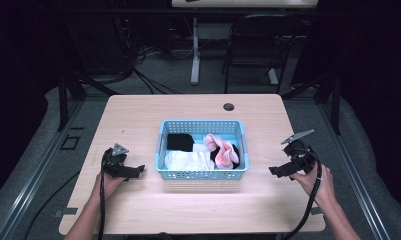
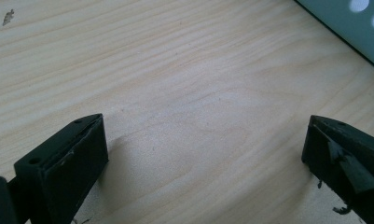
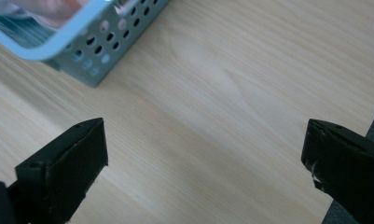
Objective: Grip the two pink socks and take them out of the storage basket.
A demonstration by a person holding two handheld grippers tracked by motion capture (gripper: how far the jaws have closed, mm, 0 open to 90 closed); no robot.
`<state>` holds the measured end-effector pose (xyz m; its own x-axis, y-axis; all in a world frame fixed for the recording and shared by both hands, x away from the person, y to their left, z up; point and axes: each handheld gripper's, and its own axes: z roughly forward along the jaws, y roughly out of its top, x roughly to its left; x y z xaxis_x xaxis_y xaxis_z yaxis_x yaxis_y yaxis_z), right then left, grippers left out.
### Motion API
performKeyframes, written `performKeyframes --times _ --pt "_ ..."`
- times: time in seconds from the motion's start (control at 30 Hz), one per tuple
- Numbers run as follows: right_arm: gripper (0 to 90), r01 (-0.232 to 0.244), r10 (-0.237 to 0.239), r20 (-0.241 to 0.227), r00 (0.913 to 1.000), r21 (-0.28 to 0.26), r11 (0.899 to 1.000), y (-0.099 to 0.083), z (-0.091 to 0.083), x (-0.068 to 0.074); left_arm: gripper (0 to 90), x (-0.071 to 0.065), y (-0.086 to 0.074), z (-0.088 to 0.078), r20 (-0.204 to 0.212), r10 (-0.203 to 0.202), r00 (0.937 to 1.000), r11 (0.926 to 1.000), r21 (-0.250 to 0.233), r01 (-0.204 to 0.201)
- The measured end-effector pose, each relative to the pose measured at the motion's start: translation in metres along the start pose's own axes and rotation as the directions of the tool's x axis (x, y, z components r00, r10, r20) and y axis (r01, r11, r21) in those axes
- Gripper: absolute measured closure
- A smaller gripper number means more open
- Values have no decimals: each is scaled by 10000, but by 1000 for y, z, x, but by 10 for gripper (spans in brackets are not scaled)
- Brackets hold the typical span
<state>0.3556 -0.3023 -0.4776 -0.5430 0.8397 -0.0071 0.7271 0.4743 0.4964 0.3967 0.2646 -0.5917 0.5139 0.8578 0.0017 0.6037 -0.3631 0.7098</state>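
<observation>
I have not yet reached in: my left hand-held gripper (image 1: 136,171) and right hand-held gripper (image 1: 274,171) rest low on the bench (image 1: 138,205), jaws wide and empty, one at each side of the blue basket (image 1: 202,174). The basket sits mid-bench, long axis running left to right. Inside lie socks: black (image 1: 179,142), white (image 1: 189,161), pink (image 1: 223,151). Next I judge I must lift one gripper over the rim and down onto a sock.

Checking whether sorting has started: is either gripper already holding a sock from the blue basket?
No. Both the left gripper and right gripper sit open over bare table, either side of the basket.
</observation>
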Motion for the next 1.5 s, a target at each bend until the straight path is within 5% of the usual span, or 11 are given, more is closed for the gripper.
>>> performKeyframes --times 0.67,0.93,1.37,1.5 --pt "0 1086 -1143 -753 9906 -759 9912 48 -8 38 1 0 0 0 -32 -11 10000 10000 -15 11" --pt "1 1790 -1888 -1028 9766 -981 9790 72 4 61 1 0 0 0 -33 -18 10000 10000 -25 18" --pt "87 2152 -2250 -1361 9648 -829 9730 100 30 82 1 0 0 0 -6 -24 10000 10000 -3 24" --pt "152 2171 -2211 -1516 9634 -424 9752 106 43 87 2 0 0 0 -8 -11 10000 10000 2 11"
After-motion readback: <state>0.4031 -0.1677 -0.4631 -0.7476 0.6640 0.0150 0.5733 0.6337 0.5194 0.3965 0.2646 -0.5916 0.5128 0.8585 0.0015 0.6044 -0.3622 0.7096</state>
